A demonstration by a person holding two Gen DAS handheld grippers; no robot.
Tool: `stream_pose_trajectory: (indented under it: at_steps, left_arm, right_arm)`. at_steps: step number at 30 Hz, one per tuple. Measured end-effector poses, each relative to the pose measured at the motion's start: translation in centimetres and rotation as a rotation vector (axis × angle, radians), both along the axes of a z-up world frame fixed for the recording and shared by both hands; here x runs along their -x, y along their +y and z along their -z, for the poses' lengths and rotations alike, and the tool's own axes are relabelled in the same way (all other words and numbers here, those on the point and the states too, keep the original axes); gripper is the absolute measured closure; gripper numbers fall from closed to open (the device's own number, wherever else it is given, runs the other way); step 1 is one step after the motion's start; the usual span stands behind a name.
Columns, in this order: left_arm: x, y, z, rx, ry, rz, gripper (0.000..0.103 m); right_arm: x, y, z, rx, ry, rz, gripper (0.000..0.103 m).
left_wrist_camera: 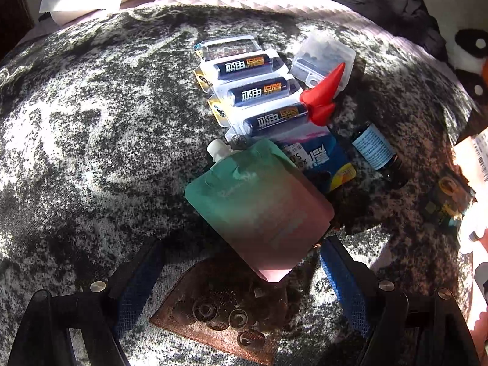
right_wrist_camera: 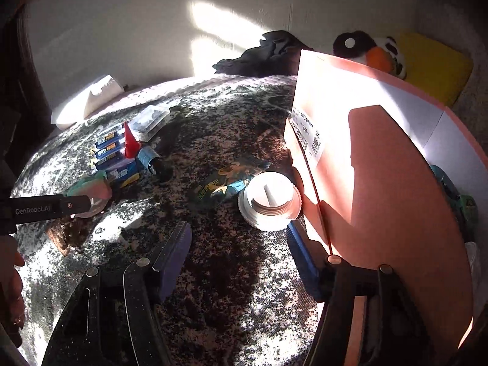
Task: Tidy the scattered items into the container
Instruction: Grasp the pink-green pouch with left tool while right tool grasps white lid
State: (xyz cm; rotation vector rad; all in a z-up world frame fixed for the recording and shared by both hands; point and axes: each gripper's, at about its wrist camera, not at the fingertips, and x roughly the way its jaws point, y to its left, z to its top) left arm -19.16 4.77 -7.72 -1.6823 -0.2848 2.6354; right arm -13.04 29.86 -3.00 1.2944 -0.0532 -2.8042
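The left tool [left_wrist_camera: 241, 262] stands wide, empty, over the green-to-pink spouted pouch [left_wrist_camera: 259, 201] on the mottled bedspread [left_wrist_camera: 91, 152]. The right tool [right_wrist_camera: 239, 256], also wide, hovers with the white threaded cap [right_wrist_camera: 270, 199] at twelve o'clock and the pink cardboard box [right_wrist_camera: 381, 183] at two o'clock.

on the blanket [left_wrist_camera: 91, 122] the spouted pouch [left_wrist_camera: 259, 204] lies nearest the left gripper [left_wrist_camera: 241, 262], its lower corner between the spread fingers and over a mesh bag [left_wrist_camera: 225, 314]. behind the pouch the battery packs [left_wrist_camera: 262, 100] run away in a row, with a cone toy [left_wrist_camera: 323, 91] on their right edge, a clear case [left_wrist_camera: 323, 61] behind it and a small bottle [left_wrist_camera: 378, 149] to the right. in the right wrist view a threaded cap [right_wrist_camera: 268, 201] sits just left of the box [right_wrist_camera: 381, 183], a flat packet [right_wrist_camera: 225, 180] touching its left side
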Motion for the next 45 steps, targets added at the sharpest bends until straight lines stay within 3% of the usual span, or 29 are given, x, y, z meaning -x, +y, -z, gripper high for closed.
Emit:
stream_pose_trajectory:
  at_steps: [1,6,9,13,18,21,22,24,32,36,39,41,45]
  left_arm:
    - [0.0,0.0,0.3,-0.001,-0.001,0.000,0.016]
    - [0.7,0.4,0.8,0.003,0.001,-0.001,0.012]
    - [1.2,0.8,0.9,0.006,0.004,0.003,0.010]
    - [1.6,1.7,1.4,0.062,0.012,0.019,0.009]
    - [1.8,2.1,1.7,0.100,0.038,0.035,0.009]
    - [1.8,2.1,1.6,0.107,0.056,0.048,0.011]
    - [1.8,2.1,1.5,0.110,0.062,0.053,0.013]
    - [1.6,2.1,1.2,0.120,0.074,0.058,0.025]
    - [0.2,1.5,-0.2,0.059,0.076,0.038,0.035]
    - [-1.3,1.3,-2.1,0.043,0.130,0.035,0.037]
    - [-2.6,1.2,-3.6,0.037,0.163,0.043,0.038]
    - [-3.5,1.2,-4.6,0.041,0.183,0.049,0.038]
    - [-5.7,1.1,-6.1,0.049,0.211,0.060,0.038]
  right_arm:
    - [0.2,0.5,0.0,0.015,-0.006,0.005,0.052]
    - [1.0,2.2,0.3,0.019,-0.017,0.037,0.052]
    - [1.5,2.1,0.9,-0.001,-0.018,0.051,0.043]
    - [2.9,1.0,1.8,0.001,-0.043,0.016,0.020]
    - [4.9,0.5,3.4,-0.022,-0.075,0.013,0.020]
    - [5.6,0.9,4.0,-0.035,-0.083,0.015,0.034]
    - [5.6,1.2,4.0,-0.035,-0.083,0.014,0.047]
    - [5.4,1.7,3.7,-0.028,-0.078,0.010,0.048]
    - [2.6,1.6,1.6,-0.025,-0.053,-0.024,0.060]
    - [0.9,1.6,0.5,-0.010,-0.047,-0.044,0.069]
    - [-0.5,1.3,-0.4,-0.001,-0.039,-0.070,0.081]
    - [-1.5,1.1,-1.0,0.008,-0.032,-0.087,0.095]
    - [-3.2,0.7,-2.0,0.038,-0.026,-0.118,0.096]
